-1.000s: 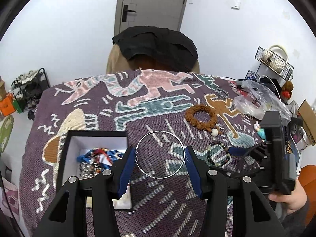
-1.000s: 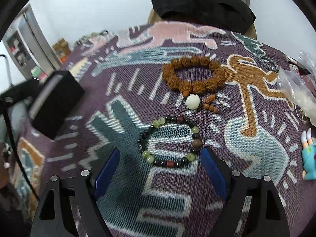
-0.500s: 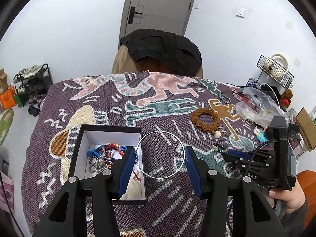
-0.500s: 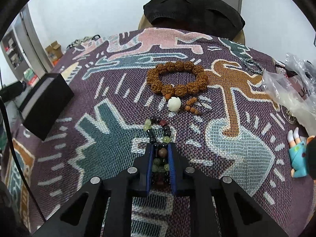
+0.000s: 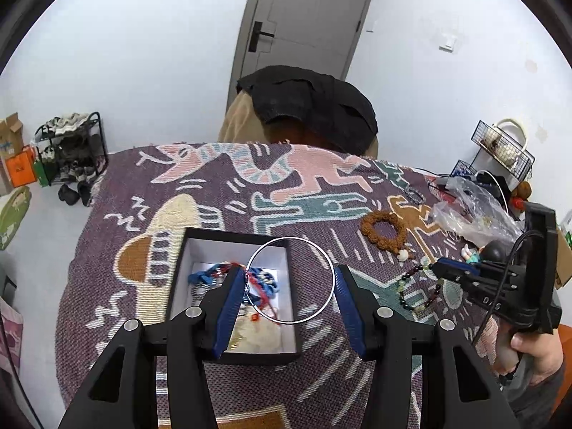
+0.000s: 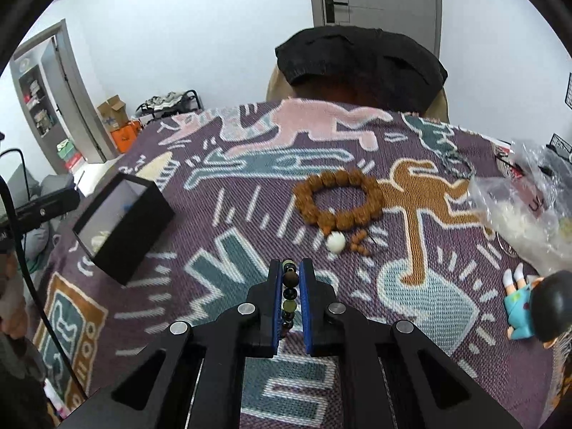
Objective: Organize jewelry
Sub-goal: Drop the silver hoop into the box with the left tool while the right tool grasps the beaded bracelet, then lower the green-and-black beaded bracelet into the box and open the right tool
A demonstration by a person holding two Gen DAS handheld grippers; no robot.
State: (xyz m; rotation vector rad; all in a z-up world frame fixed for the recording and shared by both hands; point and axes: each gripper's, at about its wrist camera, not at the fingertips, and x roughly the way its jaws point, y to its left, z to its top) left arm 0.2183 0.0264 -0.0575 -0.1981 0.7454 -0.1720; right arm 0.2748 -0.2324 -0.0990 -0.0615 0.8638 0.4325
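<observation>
Table (image 5: pixel 221 186), covered by patterned woven blanket, carries everything.

Black box (image 5: pixel 236 296), white-lined, open-topped, sits left of centre with a tangle of blue and red cords and small pieces inside. A second ago it lay lower-left of the left tool; now the left tool (image 5: pixel 286 300) hangs over its right wall.

Silver bangle (image 5: pixel 290 280) is spanned between the left tool's blue pads, jaws wide and pressed on the hoop's two sides. The hoop now overlaps the box opening; before, it hung over bare blanket. Judged ready for release into the box.

Right tool (image 6: pixel 289 298): a second ago spread open around the dark-and-green bead bracelet (image 6: pixel 289 293) lying flat. Now closed tight on it, beads stacked between the pads, the loop hanging clear of the blanket in the left view. Second piece secured; likely next to the box.

Brown seed-bead bracelet (image 6: pixel 338 202), with white bead, lies untouched beyond, near the plastic bag (image 6: pixel 522 214).
</observation>
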